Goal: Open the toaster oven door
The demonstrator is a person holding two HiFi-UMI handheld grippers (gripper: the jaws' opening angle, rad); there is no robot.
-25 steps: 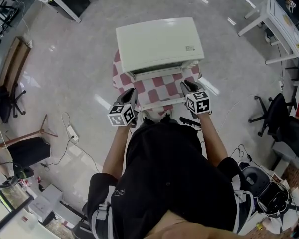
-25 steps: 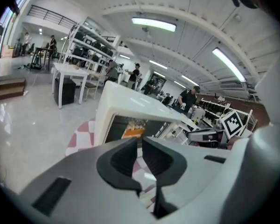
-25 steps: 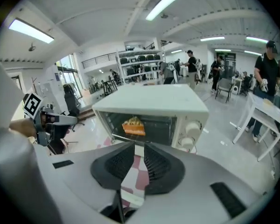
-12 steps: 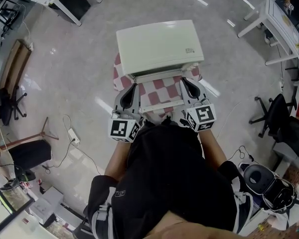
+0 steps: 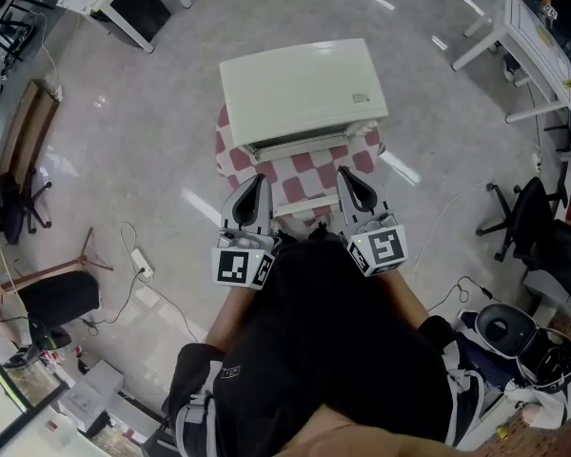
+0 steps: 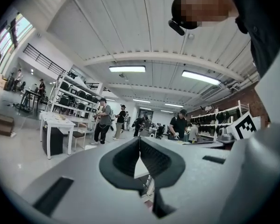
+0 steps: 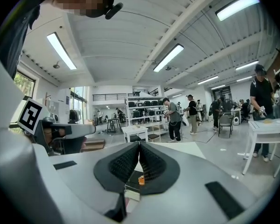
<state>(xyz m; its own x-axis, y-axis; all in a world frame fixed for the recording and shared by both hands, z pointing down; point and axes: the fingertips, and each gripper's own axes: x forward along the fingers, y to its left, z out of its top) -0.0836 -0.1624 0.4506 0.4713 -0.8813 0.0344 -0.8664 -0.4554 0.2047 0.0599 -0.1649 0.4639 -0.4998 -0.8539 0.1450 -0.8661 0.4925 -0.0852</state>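
The cream toaster oven (image 5: 305,86) stands on a small table with a red and white checked cloth (image 5: 301,173); its door face is edge-on from above. My left gripper (image 5: 258,180) and right gripper (image 5: 346,174) hover side by side above the table's near edge, level and aimed at the oven. The left gripper (image 6: 139,139) is shut on nothing. In the right gripper view the right gripper (image 7: 139,144) is also shut and empty; its jaws have just been closing. Below its pads shows a small orange part (image 7: 141,180) of the oven front.
A white table (image 5: 523,41) stands at the upper right, another white desk (image 5: 133,3) at the upper left. Black office chairs (image 5: 538,222) and a floor cable with a power strip (image 5: 138,253) flank me. Several people stand far off in the hall (image 7: 170,118).
Both grippers have risen from the table's front edge and levelled out towards the oven. Their marker cubes slid down the picture. The jaws have closed with nothing in them.
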